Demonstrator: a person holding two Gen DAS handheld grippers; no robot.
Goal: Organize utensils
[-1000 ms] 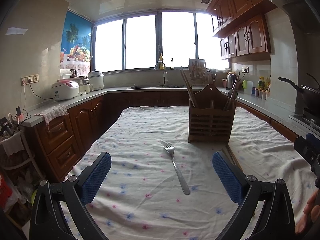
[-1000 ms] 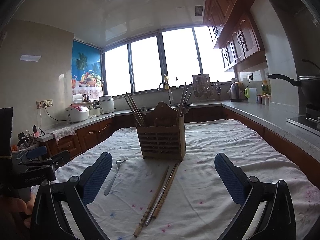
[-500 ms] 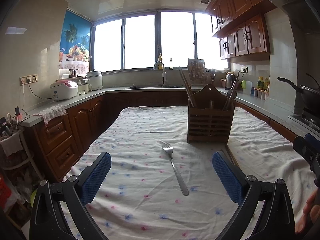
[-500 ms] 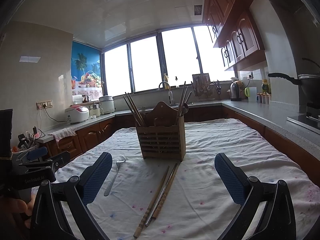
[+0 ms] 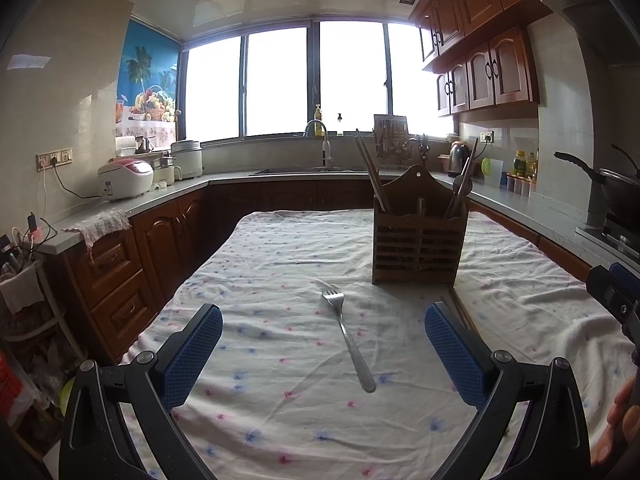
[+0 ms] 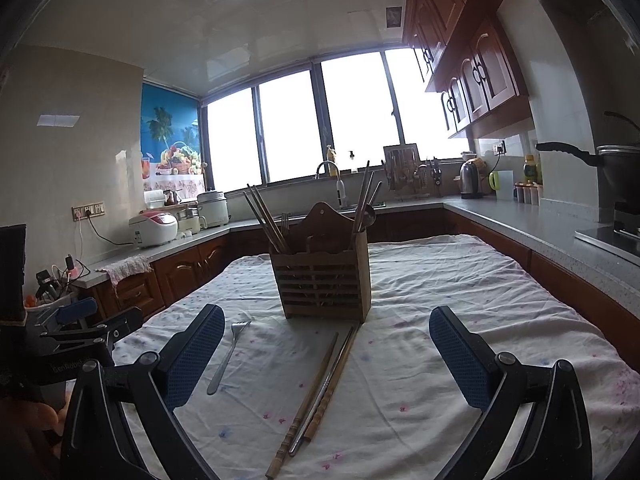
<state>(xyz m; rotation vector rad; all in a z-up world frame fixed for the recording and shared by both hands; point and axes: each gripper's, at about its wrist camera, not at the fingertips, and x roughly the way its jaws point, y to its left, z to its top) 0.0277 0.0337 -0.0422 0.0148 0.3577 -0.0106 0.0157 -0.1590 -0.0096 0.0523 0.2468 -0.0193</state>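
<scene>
A metal fork (image 5: 349,338) lies on the flowered cloth, tines away from me, between the fingers of my open, empty left gripper (image 5: 323,356). A wooden utensil holder (image 5: 418,242) stands behind it to the right, with chopsticks and a spoon in it. In the right wrist view the holder (image 6: 325,280) stands ahead, the fork (image 6: 228,356) lies left, and several chopsticks (image 6: 320,384) lie on the cloth between the fingers of my open, empty right gripper (image 6: 326,362).
The table (image 5: 280,248) is covered by a wrinkled white cloth. Counters run around it with a rice cooker (image 5: 125,178), a sink tap (image 5: 320,140), a kettle (image 6: 470,180) and a wok (image 5: 616,188). The left gripper's body (image 6: 76,336) shows at the right view's left edge.
Both views have shifted only slightly; the holder and fork sit marginally lower and closer. Nothing was picked up or released.
</scene>
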